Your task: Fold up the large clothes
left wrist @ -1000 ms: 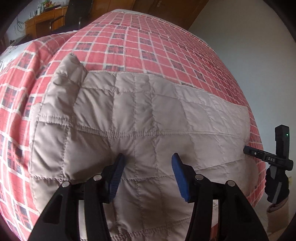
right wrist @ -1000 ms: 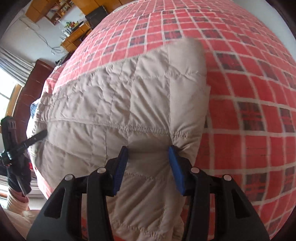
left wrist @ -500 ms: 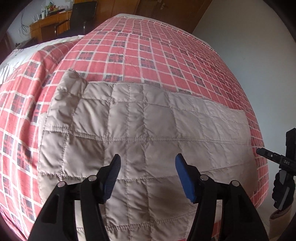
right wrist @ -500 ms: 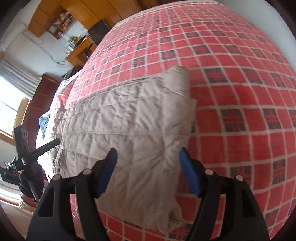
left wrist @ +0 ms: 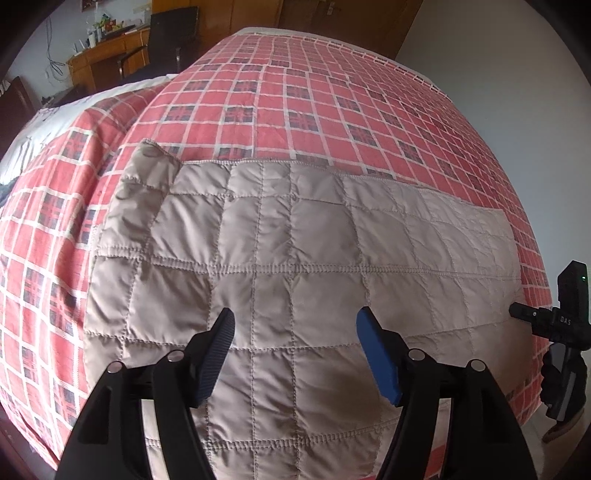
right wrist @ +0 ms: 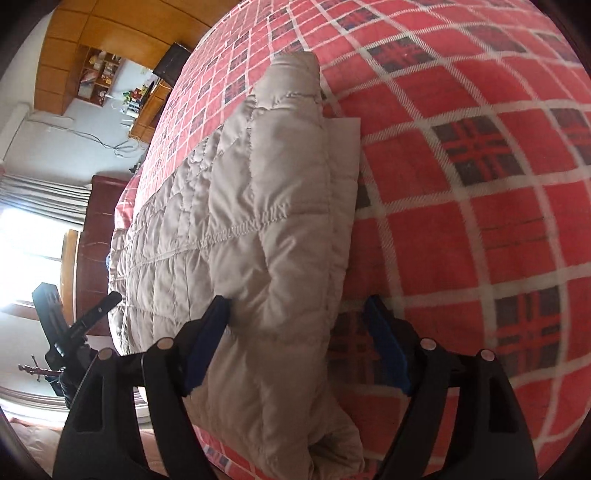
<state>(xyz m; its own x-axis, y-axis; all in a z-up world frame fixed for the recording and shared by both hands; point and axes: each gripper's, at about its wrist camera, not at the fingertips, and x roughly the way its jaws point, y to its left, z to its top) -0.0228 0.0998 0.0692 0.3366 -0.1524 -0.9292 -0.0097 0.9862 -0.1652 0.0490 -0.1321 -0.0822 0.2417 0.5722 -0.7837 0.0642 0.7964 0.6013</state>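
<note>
A beige quilted garment [left wrist: 295, 258] lies folded in a long band across the near part of a bed with a red plaid cover [left wrist: 295, 92]. My left gripper [left wrist: 295, 332] hovers open above the garment's near half, nothing between its blue pads. In the right wrist view the garment's folded right end [right wrist: 273, 229] lies low and close. My right gripper [right wrist: 299, 325] is open around that end: the left pad touches the fabric, the right pad rests over the plaid cover [right wrist: 480, 221]. The other gripper [left wrist: 554, 321] shows at the right edge of the left wrist view.
A wooden desk [left wrist: 110, 55] with a dark chair [left wrist: 170, 33] stands beyond the bed's far left. Wooden wardrobe doors and a white wall back the room. Seen from the right wrist are a bright window [right wrist: 33, 251], a dark headboard [right wrist: 96, 229], shelves [right wrist: 99, 74] and the left gripper [right wrist: 70, 325].
Both grippers let go of the garment and opened wide. The left one rose back above it. The right one swung down low beside the garment's right end.
</note>
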